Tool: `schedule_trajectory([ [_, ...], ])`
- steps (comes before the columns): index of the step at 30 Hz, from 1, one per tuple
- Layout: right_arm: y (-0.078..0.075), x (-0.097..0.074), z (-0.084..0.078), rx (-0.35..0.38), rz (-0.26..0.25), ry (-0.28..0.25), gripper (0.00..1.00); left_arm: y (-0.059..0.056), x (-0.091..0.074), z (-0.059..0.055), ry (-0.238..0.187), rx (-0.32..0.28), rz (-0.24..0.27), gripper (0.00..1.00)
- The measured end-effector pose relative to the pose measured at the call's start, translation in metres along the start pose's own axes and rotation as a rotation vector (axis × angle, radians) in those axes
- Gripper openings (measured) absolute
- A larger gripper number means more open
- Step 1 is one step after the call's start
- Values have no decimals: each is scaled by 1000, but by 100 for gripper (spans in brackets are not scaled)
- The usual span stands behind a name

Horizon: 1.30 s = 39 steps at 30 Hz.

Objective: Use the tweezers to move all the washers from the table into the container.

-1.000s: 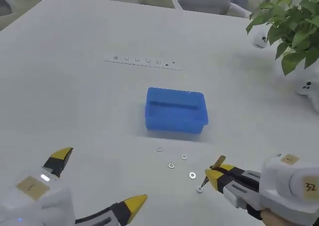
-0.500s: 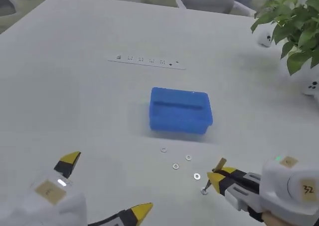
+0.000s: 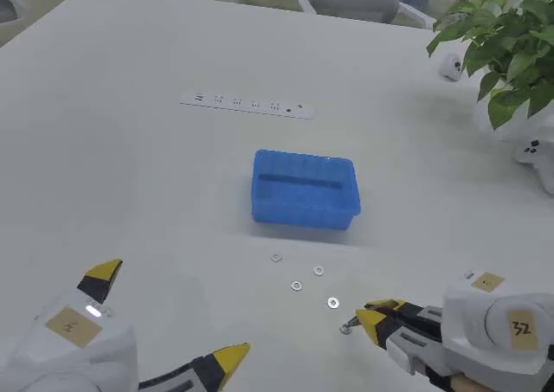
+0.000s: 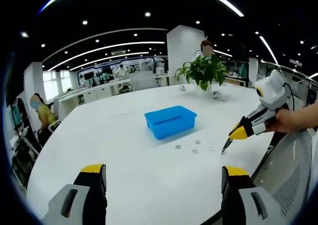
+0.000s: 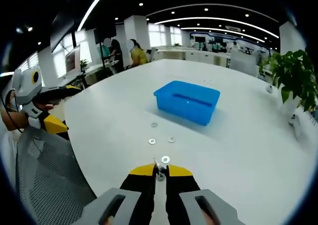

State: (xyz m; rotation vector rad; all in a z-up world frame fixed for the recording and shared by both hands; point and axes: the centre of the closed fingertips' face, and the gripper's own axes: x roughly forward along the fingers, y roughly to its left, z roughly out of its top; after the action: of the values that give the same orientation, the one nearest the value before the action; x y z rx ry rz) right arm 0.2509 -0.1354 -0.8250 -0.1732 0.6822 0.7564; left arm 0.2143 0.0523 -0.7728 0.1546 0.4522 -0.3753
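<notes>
A blue open container [image 3: 305,190] stands mid-table. Several small metal washers lie on the white table in front of it, among them one [image 3: 276,258], another [image 3: 297,285] and a third [image 3: 333,303]. My right gripper [image 3: 372,312] is shut on thin tweezers [image 5: 158,170]. Their tips rest at the nearest washer [image 3: 345,327]; whether they pinch it I cannot tell. My left gripper [image 3: 166,314] hovers wide open at the near left with nothing between its jaws. In the left gripper view the right gripper [image 4: 238,131] points down at the washers [image 4: 195,146].
A flush socket strip [image 3: 247,105] lies beyond the container. A potted plant [image 3: 502,37] and white controllers [image 3: 532,154] sit at the far right. A mesh chair back [image 5: 44,175] is by the near table edge. People stand in the office behind.
My right gripper has tipped lower, so the tweezers lie flatter, with their tips still at the nearest washer. The left gripper has stayed open and barely moved. The head camera has shifted slightly.
</notes>
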Motion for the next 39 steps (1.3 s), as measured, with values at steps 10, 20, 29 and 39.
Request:
schedule_trajectory([
  [10,-6,1,6,95,14,36,2,2,0,1,-7,29,18,99],
  [20,3,-7,66,17,57,-35,1,6,1,-2,8,21,35,99],
  [29,-1,10,135,-48,86,-127,1,9,1,-2,11,13,45,99],
  [39,-1,52,175,-121,61,-177,2,13,-1,-2,7,50,74,99],
])
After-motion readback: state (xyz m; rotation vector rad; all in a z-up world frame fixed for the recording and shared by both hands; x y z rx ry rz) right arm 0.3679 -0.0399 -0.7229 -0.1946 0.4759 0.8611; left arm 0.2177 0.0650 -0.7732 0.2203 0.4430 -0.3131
